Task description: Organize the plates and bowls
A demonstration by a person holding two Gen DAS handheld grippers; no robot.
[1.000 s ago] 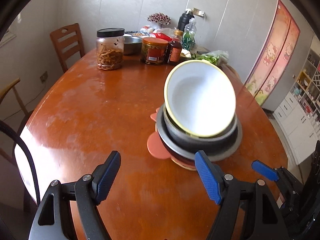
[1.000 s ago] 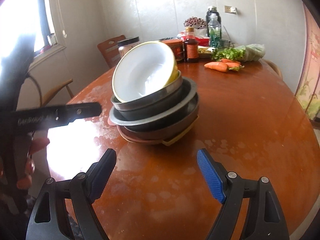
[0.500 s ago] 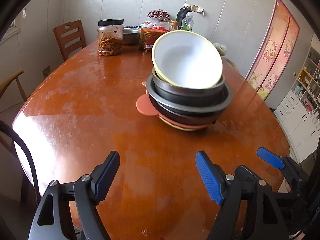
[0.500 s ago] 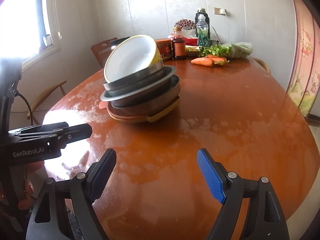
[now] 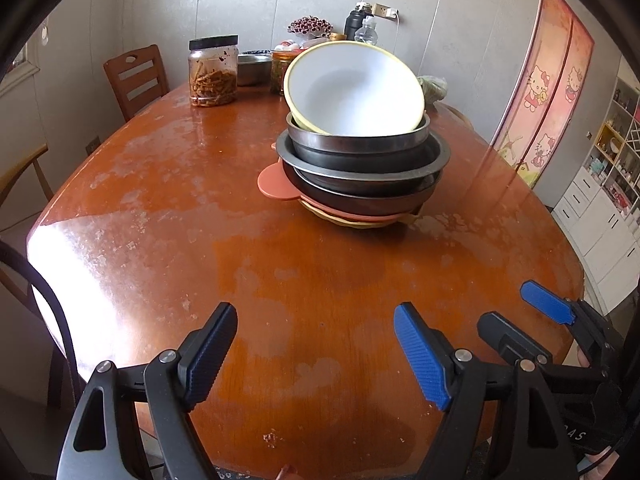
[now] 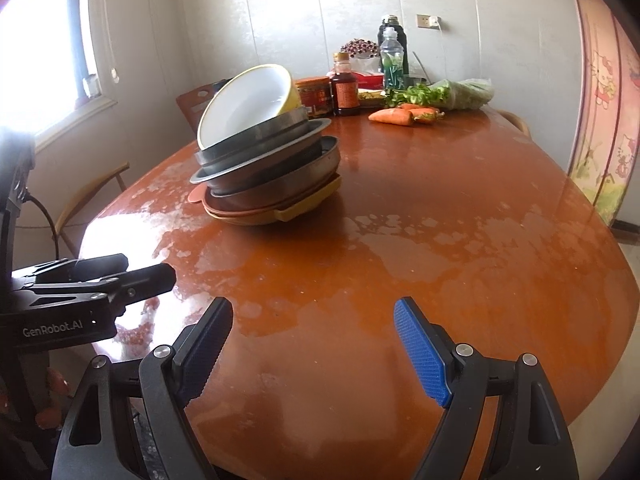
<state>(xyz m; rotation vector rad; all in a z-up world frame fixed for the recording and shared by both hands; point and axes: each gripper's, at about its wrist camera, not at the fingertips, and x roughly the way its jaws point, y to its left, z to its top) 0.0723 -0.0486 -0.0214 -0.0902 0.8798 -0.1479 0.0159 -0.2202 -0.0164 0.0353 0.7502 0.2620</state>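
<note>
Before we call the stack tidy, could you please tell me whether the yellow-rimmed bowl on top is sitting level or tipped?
Tipped. The yellow-rimmed bowl leans in the metal bowl beneath, its white inside facing the cameras.

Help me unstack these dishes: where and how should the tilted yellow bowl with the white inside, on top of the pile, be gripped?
Probably pinch the raised far rim of the yellow bowl with the white inside, one finger inside, one outside. It leans in the steel bowl with its mouth facing the open, empty left gripper, so come from above over the stack.
</note>
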